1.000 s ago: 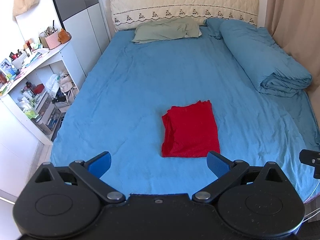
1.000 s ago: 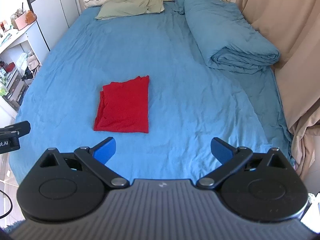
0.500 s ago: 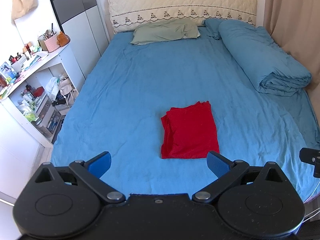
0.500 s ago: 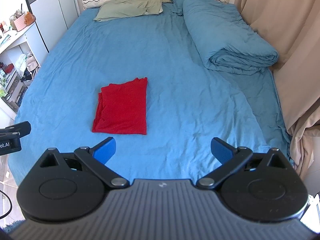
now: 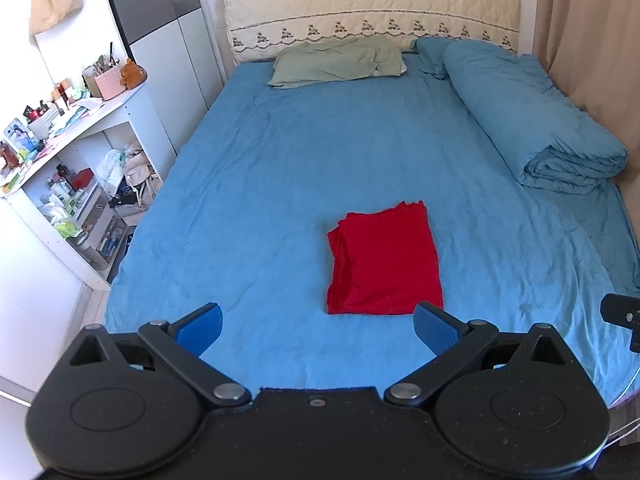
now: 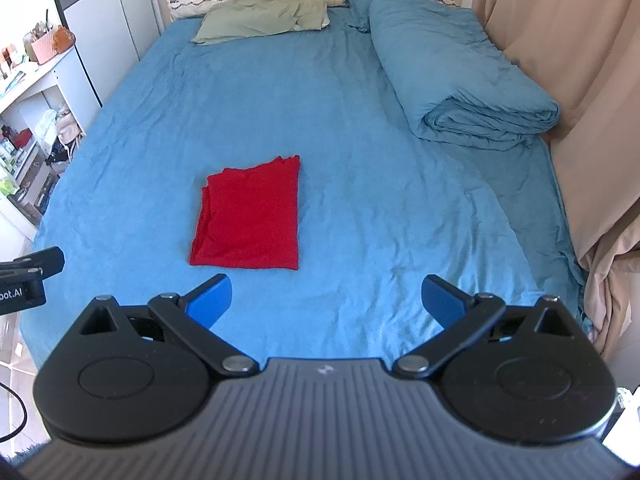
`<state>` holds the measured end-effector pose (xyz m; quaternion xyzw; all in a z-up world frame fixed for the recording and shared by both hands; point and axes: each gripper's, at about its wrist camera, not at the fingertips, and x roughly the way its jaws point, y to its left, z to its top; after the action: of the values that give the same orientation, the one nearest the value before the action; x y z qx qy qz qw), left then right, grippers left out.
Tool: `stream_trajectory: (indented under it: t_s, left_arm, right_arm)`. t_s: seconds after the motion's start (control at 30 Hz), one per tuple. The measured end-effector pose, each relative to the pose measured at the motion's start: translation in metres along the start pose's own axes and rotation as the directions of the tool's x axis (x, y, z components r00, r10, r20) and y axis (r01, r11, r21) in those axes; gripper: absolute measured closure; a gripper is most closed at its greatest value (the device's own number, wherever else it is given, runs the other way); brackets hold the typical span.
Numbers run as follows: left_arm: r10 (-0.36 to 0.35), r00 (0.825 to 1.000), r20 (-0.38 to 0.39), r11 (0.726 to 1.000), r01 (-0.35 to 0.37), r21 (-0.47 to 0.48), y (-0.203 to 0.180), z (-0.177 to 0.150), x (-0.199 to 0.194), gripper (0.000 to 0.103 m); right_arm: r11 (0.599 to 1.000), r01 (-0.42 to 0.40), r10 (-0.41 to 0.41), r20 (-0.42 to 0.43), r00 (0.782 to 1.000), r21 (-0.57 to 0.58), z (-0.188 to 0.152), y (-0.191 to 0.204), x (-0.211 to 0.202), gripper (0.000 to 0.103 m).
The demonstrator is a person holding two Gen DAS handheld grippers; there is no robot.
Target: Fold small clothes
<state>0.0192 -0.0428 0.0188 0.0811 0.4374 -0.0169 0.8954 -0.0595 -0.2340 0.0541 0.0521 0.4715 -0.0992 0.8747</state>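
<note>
Folded red garment (image 5: 384, 260) on bed (image 5: 260, 200) (apparently flat).

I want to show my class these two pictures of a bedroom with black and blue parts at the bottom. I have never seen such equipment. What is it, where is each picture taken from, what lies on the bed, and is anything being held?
There is no robot here. A person holds a two-finger gripping tool in each hand, and each tool carries a wide-angle camera looking forward along its fingers. The black discs and blue pads at the bottom are those tools.

One picture looks out over the left gripper, the other over the right gripper. Both stand open and hold nothing.

On the bed with its blue sheet lies a red garment, folded into a neat rectangle. A green pillow lies by the headboard, and a rolled blue duvet lies along the curtain side. A cluttered white shelf stands beside the bed.
</note>
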Motion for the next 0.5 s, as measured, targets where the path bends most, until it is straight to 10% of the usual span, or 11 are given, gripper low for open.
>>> stream_trajectory:
  t_s: [0.5]
  left_arm:
    - [-0.004, 1.000, 0.024, 1.000, 0.004, -0.016, 0.0066, -0.0015, -0.0039, 0.000]
  right_arm:
    - [1.000, 0.010, -0.010, 0.007, 1.000, -0.003, -0.0005, 0.0048, -0.0007, 0.000]
